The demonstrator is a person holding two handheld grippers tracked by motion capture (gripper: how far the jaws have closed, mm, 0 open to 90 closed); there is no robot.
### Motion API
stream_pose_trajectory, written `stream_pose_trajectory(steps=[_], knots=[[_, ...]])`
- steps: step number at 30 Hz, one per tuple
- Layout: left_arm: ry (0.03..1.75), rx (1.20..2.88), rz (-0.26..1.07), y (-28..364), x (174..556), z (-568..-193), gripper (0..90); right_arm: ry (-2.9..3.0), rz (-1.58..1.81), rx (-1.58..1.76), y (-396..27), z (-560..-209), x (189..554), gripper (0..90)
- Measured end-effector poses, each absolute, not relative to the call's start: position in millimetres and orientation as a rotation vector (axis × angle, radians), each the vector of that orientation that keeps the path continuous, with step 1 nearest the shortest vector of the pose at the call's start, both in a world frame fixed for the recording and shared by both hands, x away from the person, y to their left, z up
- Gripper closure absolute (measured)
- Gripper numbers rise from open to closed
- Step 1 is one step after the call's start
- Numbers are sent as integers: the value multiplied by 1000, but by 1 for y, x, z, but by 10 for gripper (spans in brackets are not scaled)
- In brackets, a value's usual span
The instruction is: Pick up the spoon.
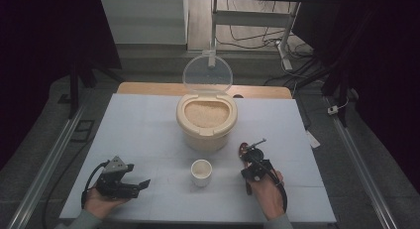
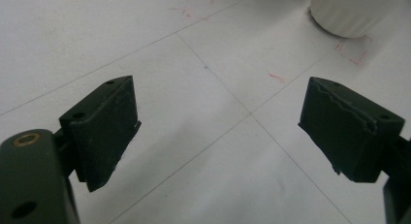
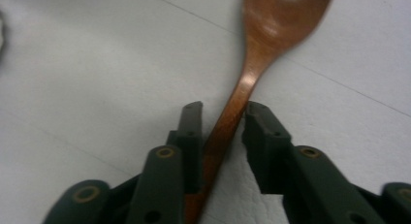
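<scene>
We've got the wooden spoon [image 3: 257, 64] here, reddish-brown and glossy, lying flat on the white surface [image 1: 148, 135]. Its oval bowl [image 3: 286, 15] faces up and catches a bright sheen, and the slim handle [image 3: 228, 122] runs back from it in a gentle curve. In the high view we spot the spoon [image 1: 243, 150] on the right side of the surface, its bowl end pointing away from the person, toward the far edge.
</scene>
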State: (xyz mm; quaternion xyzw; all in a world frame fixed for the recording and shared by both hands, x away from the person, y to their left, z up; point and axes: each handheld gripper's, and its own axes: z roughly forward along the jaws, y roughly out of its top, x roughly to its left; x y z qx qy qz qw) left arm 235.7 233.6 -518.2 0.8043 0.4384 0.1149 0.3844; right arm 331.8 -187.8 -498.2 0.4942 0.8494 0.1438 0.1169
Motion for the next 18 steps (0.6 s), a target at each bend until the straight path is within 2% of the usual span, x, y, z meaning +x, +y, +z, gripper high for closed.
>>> stream_pose_trajectory(steps=[6,18], knots=[[1115,2049,299,233,235,-517,138,2477,423,1471,-190,-498,333,798],[1114,2046,306,233,234,-517,143,2497,473,1392,-201,-494,331,811]])
